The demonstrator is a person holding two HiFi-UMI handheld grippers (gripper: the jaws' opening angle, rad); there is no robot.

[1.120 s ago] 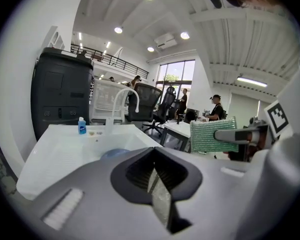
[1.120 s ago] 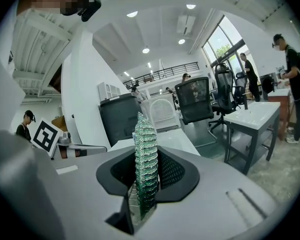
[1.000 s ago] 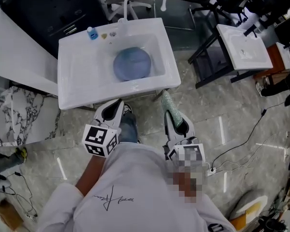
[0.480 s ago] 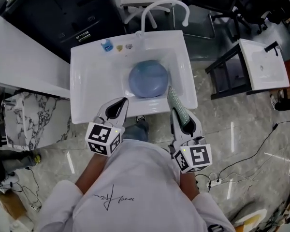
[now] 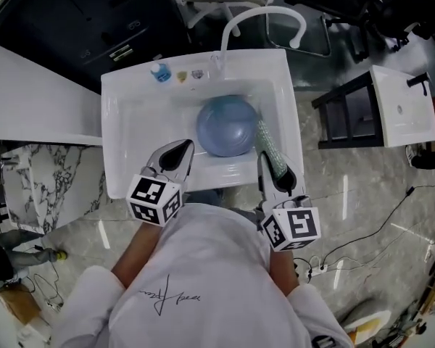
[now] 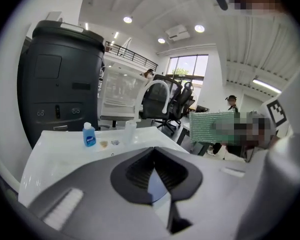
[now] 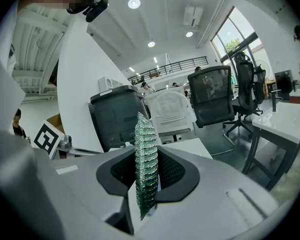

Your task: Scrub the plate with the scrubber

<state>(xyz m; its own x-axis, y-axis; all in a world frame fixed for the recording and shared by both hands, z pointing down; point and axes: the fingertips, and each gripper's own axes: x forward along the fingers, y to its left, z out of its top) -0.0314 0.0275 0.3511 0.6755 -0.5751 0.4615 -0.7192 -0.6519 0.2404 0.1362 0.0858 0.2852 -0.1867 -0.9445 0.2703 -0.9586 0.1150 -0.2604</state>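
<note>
A round blue plate lies flat in the basin of the white sink. My right gripper is shut on a green mesh scrubber, which sticks out forward over the basin's right side, just beside the plate's right rim. Seen from the right gripper, the scrubber stands edge-on between the jaws. My left gripper hovers over the sink's front edge, left of the plate, its jaws together with nothing held. From the left gripper the scrubber shows at the right.
A curved white faucet rises at the sink's back edge. A small blue bottle and two small items stand at the back left rim. A second white basin on a black stand is at the right; office chairs stand behind.
The sink has come closer in view. Both grippers moved forward from over the floor to the sink's front edge, and the scrubber now reaches over the basin beside the plate.
</note>
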